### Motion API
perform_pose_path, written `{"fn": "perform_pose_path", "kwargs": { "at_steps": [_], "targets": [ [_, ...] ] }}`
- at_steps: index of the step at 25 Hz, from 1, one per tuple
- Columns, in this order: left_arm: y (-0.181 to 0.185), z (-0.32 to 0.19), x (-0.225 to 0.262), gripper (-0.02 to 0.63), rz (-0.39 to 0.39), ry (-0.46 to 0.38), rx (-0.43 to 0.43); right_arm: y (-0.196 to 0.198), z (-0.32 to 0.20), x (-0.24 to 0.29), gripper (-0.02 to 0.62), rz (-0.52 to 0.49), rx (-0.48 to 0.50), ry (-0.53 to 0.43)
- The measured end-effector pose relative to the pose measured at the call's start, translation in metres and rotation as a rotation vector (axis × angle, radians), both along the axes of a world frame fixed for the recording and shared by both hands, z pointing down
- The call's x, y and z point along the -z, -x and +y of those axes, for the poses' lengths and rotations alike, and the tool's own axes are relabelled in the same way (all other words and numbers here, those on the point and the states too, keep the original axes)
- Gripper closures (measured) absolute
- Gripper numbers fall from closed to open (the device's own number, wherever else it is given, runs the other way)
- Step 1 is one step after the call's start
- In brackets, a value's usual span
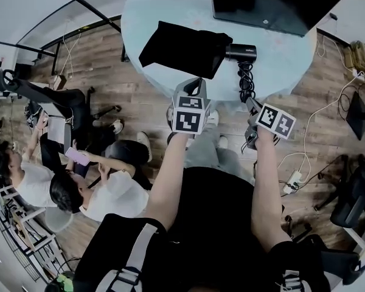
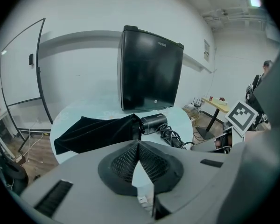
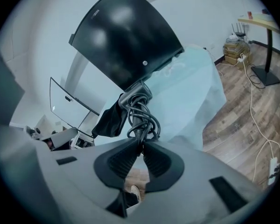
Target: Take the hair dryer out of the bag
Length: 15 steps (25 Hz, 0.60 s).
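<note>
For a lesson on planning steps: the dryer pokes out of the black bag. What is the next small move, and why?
Probably ease the right tool around the coiled cord and close: its jaws stand slightly apart right at it, and the hair dryer lies partly inside the bag.

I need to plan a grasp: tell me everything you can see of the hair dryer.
The hair dryer is black, with a cylindrical barrel. It lies on its side on the round table, one end inside the black bag, the other out. Its cord lies bunched in loops toward the near edge. The right gripper is close to them; contact unclear.
</note>
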<state>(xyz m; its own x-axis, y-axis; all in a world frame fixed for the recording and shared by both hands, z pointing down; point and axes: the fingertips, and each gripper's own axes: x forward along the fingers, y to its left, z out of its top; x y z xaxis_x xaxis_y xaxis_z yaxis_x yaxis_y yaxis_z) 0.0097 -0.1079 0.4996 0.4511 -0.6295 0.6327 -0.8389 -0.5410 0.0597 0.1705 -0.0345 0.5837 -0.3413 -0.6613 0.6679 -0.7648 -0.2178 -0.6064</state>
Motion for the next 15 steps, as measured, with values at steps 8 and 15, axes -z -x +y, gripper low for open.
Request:
{"fn": "perform_pose_path", "kwargs": {
  "at_steps": [8,15],
  "targets": [
    [0.002,-0.016,0.017,0.603,-0.002,-0.02,0.015,0.01,-0.018,-0.008,0.508,0.106,0.091,0.055],
    [-0.024,-0.028,0.038,0.603,0.031,-0.062,-0.023,-0.005,-0.026,0.009,0.451,0.25,0.162,0.025]
  ]
}}
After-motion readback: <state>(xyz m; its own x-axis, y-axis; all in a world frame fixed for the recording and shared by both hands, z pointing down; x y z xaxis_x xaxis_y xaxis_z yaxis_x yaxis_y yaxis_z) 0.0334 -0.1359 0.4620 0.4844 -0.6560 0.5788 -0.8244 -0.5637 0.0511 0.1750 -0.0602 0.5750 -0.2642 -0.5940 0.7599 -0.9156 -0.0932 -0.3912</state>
